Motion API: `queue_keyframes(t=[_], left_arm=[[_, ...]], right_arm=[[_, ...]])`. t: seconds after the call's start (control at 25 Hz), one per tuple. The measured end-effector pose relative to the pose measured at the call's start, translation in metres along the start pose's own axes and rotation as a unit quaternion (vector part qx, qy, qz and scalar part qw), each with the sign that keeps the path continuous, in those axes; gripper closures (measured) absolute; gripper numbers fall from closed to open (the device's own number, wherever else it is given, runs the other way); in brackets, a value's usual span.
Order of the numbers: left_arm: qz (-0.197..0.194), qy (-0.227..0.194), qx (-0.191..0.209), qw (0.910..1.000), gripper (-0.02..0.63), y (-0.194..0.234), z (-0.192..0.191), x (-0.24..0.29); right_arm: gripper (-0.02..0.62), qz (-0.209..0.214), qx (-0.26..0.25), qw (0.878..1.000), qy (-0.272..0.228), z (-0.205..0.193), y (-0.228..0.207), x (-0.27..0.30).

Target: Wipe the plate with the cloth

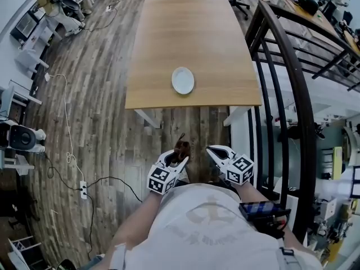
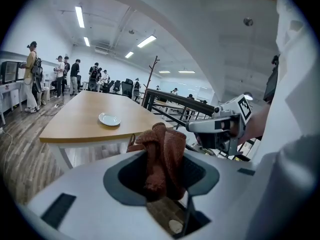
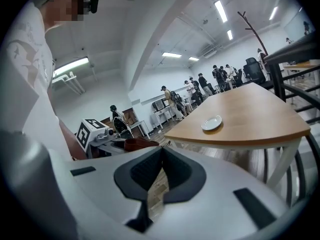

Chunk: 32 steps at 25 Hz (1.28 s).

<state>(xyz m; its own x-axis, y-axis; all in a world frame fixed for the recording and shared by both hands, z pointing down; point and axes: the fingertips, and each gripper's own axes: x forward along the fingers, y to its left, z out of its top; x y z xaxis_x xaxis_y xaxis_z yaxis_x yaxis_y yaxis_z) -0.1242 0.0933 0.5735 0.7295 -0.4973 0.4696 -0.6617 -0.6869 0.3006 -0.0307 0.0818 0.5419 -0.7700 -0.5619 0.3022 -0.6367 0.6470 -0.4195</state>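
- The left gripper (image 2: 162, 171) has its jaws closed on a reddish-brown cloth (image 2: 161, 156). The cloth stands bunched between the dark pads and sticks up past the jaw tips.
- In the head view the same left gripper (image 1: 175, 161) hangs close in front of the person's body, over the wooden floor (image 1: 101, 94), with the cloth (image 1: 181, 148) at its tip.
- The right gripper (image 3: 161, 171) has its jaws brought together with nothing between them. Only floor shows past the tips.
- In the head view the right gripper (image 1: 216, 153) sits just beside the left one, both of them short of the table's near edge.
- One white plate (image 1: 183, 80) lies on the wooden table (image 1: 191, 32), near the near edge and about midway along it. It is well apart from both grippers, ahead of them.
- The plate (image 2: 109, 119) looks bare in the left gripper view, and the same plate (image 3: 212, 123) shows in the right gripper view.
- Count: one plate, one cloth, one table, two grippers.
- A black railing (image 1: 281, 66) runs along the table's right side.
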Motion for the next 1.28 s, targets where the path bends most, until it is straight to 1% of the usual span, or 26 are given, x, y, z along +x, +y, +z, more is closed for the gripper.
queue_keyframes(t=[0.12, 0.32, 0.4, 0.68, 0.88, 1.08, 1.28], left_arm=[[-0.018, 0.007, 0.015, 0.9997, 0.436, 0.011, 0.007, 0.007], [-0.046, 0.016, 0.031, 0.9983, 0.436, 0.031, 0.012, 0.009], [-0.050, 0.015, 0.035, 0.9980, 0.436, 0.042, 0.016, 0.008], [-0.033, -0.008, 0.027, 0.9991, 0.436, 0.084, 0.033, -0.005], [-0.015, -0.013, 0.014, 0.9997, 0.437, 0.112, 0.034, -0.011], [0.002, -0.016, 0.003, 0.9999, 0.436, 0.126, 0.036, -0.012], [0.025, -0.011, -0.002, 0.9996, 0.437, 0.145, 0.044, 0.004]], right_arm=[[0.581, -0.021, 0.004, 1.000, -0.004, 0.008, -0.011, 0.010], [0.581, -0.078, 0.032, 0.996, -0.013, 0.012, -0.035, 0.024], [0.581, -0.087, 0.033, 0.995, -0.018, 0.019, -0.039, 0.033], [0.581, -0.092, 0.001, 0.996, -0.012, 0.040, -0.038, 0.066], [0.581, -0.103, -0.015, 0.995, 0.005, 0.048, -0.046, 0.087], [0.581, -0.080, -0.014, 0.997, 0.011, 0.052, -0.052, 0.099], [0.581, -0.054, -0.029, 0.998, 0.025, 0.059, -0.072, 0.116]])
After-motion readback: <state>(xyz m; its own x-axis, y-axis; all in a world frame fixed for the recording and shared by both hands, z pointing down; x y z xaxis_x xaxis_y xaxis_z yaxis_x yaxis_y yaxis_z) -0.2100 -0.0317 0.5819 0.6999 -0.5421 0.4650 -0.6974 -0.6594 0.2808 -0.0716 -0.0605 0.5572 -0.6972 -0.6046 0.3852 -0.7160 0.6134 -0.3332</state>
